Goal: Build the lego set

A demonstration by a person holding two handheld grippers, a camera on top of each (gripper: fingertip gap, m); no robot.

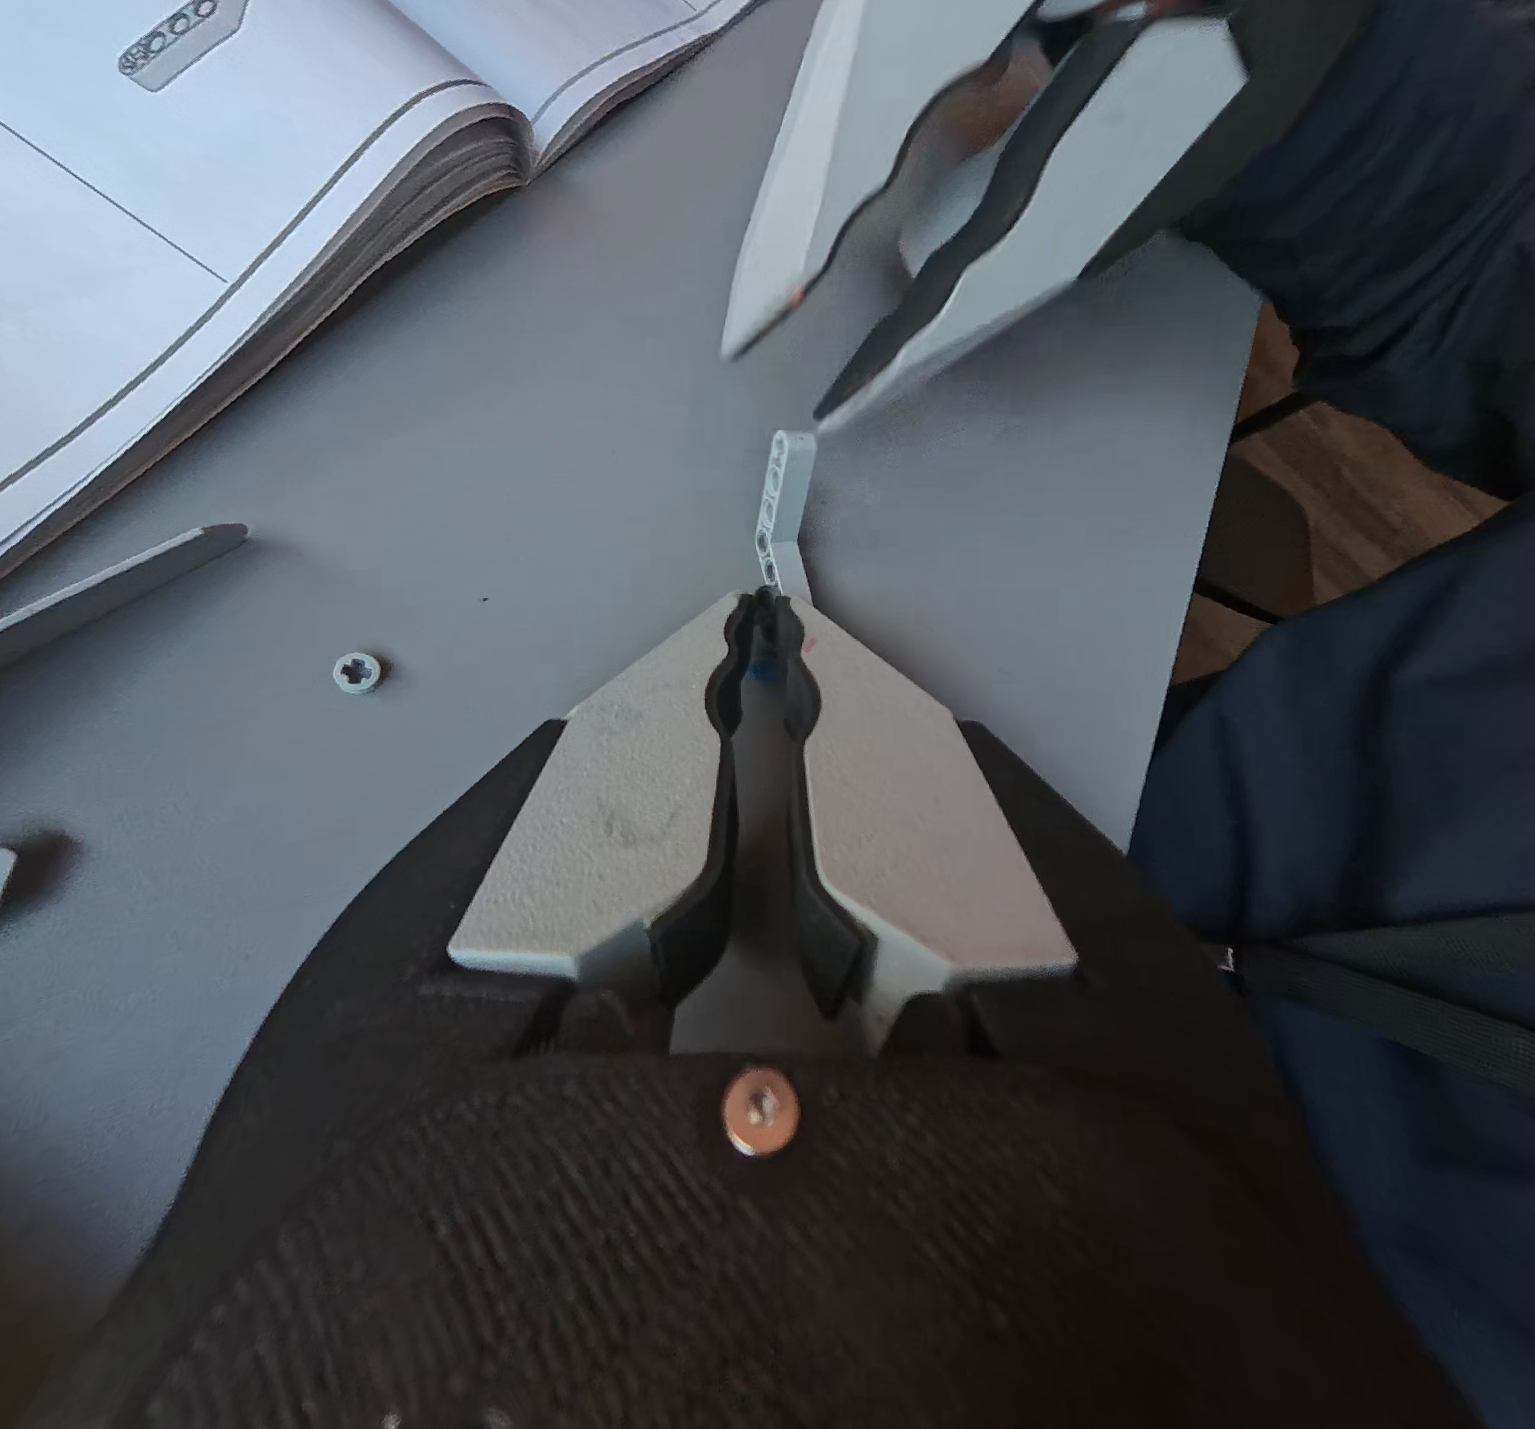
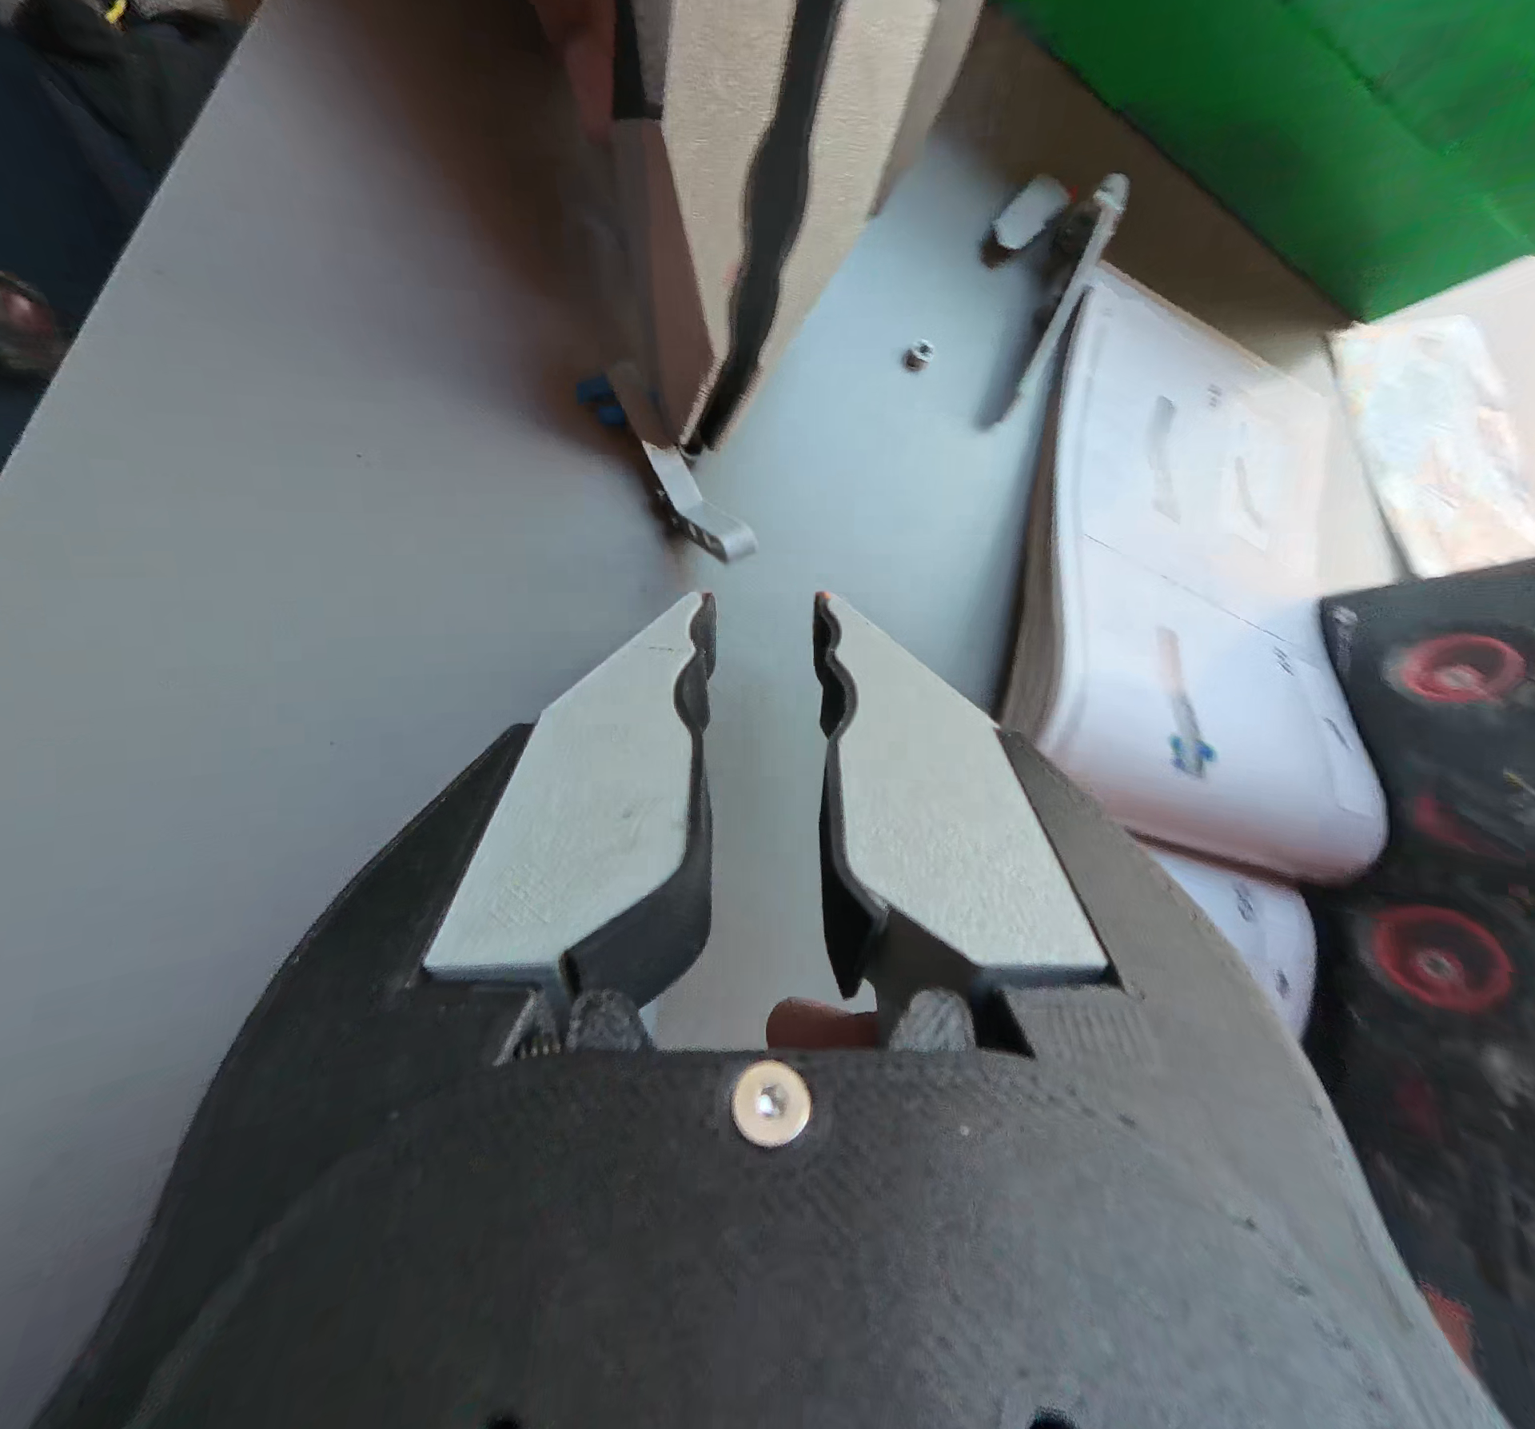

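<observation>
My left gripper (image 1: 768,600) is shut on one end of a grey angled beam (image 1: 779,504), which sticks out past the fingertips just above the grey table (image 1: 515,475). Blue pins (image 1: 762,670) show between the jaws. In the right wrist view the same beam (image 2: 698,513) hangs from the left gripper (image 2: 693,438), with the blue pins (image 2: 600,402) on its side. My right gripper (image 2: 764,604) is open and empty, a short way from the beam's free end. It also shows in the left wrist view (image 1: 781,384), jaws apart, just beyond the beam.
An open instruction booklet (image 1: 249,143) lies at the far left. A small grey round bush (image 1: 359,672) and a long grey piece (image 1: 125,583) lie on the table. A green box (image 2: 1287,60) and a black box with red wheels (image 2: 1454,807) stand by the booklet (image 2: 1163,558). The table edge (image 1: 1196,558) is close on the right. Some 5 centimeters of space lies between my two pairs of fingers.
</observation>
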